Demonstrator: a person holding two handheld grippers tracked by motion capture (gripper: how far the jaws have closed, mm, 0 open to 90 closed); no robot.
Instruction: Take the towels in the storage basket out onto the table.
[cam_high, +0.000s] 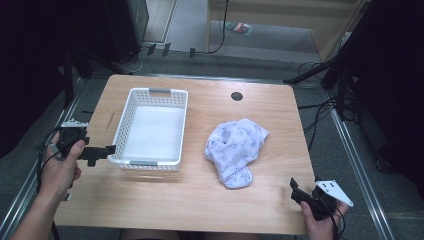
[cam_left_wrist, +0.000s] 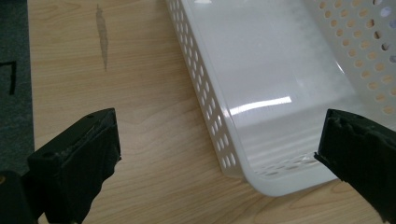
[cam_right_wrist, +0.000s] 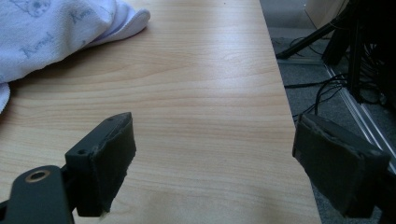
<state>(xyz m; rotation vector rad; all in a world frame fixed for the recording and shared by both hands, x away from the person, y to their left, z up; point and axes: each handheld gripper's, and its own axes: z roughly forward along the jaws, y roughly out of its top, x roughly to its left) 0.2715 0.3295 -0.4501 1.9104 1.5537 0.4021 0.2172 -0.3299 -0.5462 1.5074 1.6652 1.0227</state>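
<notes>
White basket (cam_high: 150, 127) sits between the spread left gripper (cam_high: 100, 151); right gripper (cam_high: 298, 192) spread near cloth (cam_high: 235, 150).

The pale wood-grain counter (cam_high: 200, 195) is showing a smooth, faintly satin laminate, with one dull scuffed streak (cam_left_wrist: 102, 39) on it. The white perforated rectangular plastic basket (cam_high: 131, 112) is looking glossy, its smooth floor catching streaks of light. The white, blue-printed crumpled cloth (cam_high: 235, 150) is looking soft and matt. The left tongs (cam_left_wrist: 219, 154) and right tongs (cam_right_wrist: 212, 172) are wearing matt black pads with rough, ragged edges on smoother black plastic.
</notes>
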